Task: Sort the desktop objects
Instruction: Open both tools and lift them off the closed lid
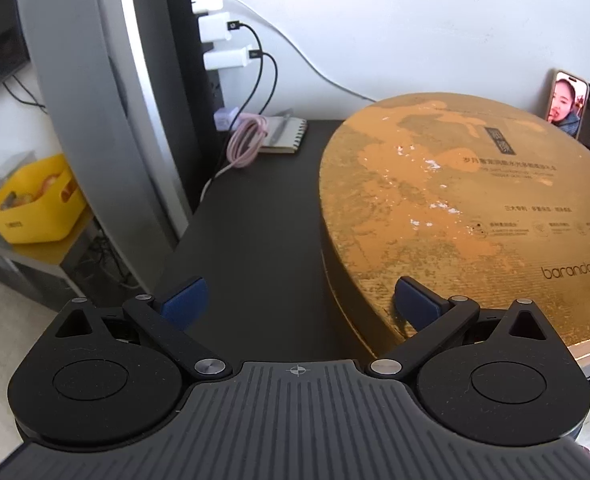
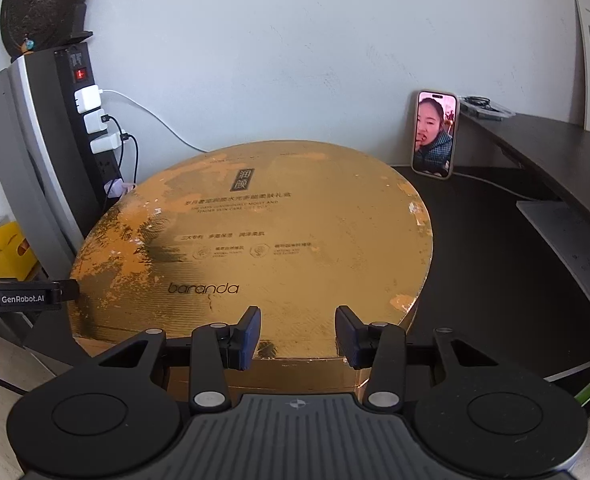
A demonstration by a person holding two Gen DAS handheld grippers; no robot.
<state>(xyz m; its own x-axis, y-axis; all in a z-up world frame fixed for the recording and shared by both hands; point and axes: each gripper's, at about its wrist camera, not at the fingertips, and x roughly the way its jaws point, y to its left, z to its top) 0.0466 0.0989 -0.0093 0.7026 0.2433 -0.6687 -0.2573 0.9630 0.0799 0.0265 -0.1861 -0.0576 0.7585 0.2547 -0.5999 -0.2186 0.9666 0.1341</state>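
Looking through the left wrist view first: the left gripper (image 1: 299, 304) has its fingers spread wide and holds nothing, its right pad hanging over the near-left rim of the round gold gift box (image 1: 467, 216) filling the right half. A pink coiled cable (image 1: 247, 142) and small spiral notepad (image 1: 286, 136) sit on the black desk (image 1: 255, 224) up at centre.

Right wrist view: the right gripper (image 2: 298, 330) is narrower but empty too, fingers hovering at the box's near edge, bottom centre. A phone (image 2: 435, 134) leans on the wall upper right. I'd guess that lid is too broad to pinch, so shoving it could knock the phone over.
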